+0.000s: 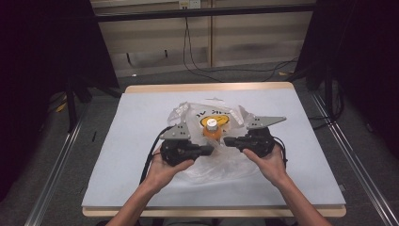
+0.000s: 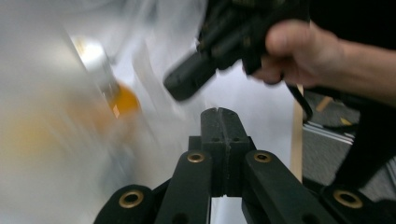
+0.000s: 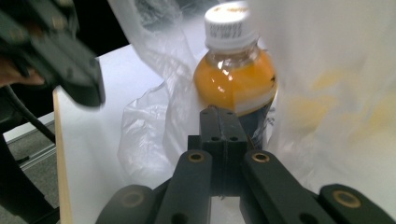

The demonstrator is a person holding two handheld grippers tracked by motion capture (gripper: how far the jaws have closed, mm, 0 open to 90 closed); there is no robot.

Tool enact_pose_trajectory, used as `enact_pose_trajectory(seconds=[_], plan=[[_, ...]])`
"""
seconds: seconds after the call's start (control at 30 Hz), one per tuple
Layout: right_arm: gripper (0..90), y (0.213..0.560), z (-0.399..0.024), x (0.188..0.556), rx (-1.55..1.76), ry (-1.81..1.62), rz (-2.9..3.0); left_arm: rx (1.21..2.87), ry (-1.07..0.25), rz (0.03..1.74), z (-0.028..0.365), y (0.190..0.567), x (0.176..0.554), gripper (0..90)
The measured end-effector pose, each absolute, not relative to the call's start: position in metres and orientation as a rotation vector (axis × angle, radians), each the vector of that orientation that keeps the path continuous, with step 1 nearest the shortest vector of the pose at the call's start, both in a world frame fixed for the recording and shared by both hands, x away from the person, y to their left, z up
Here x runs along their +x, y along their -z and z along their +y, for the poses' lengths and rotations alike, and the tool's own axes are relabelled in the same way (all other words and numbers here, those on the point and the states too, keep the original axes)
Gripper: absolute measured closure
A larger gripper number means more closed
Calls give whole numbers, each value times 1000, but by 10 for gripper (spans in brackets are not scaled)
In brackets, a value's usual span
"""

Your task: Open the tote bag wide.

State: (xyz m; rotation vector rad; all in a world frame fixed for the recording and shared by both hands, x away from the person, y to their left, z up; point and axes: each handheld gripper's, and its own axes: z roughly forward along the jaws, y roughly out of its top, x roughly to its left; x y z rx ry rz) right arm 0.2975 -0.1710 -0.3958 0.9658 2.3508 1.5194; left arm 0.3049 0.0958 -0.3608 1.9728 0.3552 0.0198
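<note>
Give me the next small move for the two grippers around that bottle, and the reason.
Probably draw the bag's edges down and apart: both grippers, left gripper and right gripper, look shut beside the upright orange bottle, and the plastic bag drapes around it.

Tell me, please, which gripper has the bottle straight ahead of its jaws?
The right gripper: the bottle stands upright just beyond its shut jaws. The left gripper has it blurred, off to one side.

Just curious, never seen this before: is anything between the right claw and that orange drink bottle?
Hard to be sure. The right claw, shut, points at the orange drink bottle, which stands amid a clear plastic bag; bag film beside them may lie between.
</note>
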Motion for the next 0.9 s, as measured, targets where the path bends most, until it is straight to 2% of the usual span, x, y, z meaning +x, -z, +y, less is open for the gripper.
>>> enact_pose_trajectory(seconds=[0.13,0.23,0.37,0.53,0.67,0.9], plan=[[900,393,-171,300,967,-1530,2327,1924,-45,363,91,346,314,900],[900,389,-170,302,976,-1531,2316,1906,-102,365,86,335,321,900],[900,383,-168,310,979,-1496,2306,1925,-205,456,85,332,339,900],[900,389,-168,334,1045,-1465,2294,1992,-226,622,94,352,372,900],[900,400,-170,347,1086,-1411,2306,2061,-232,662,96,365,380,900],[900,428,-168,362,1148,-1431,2346,2161,-141,716,96,408,392,900]])
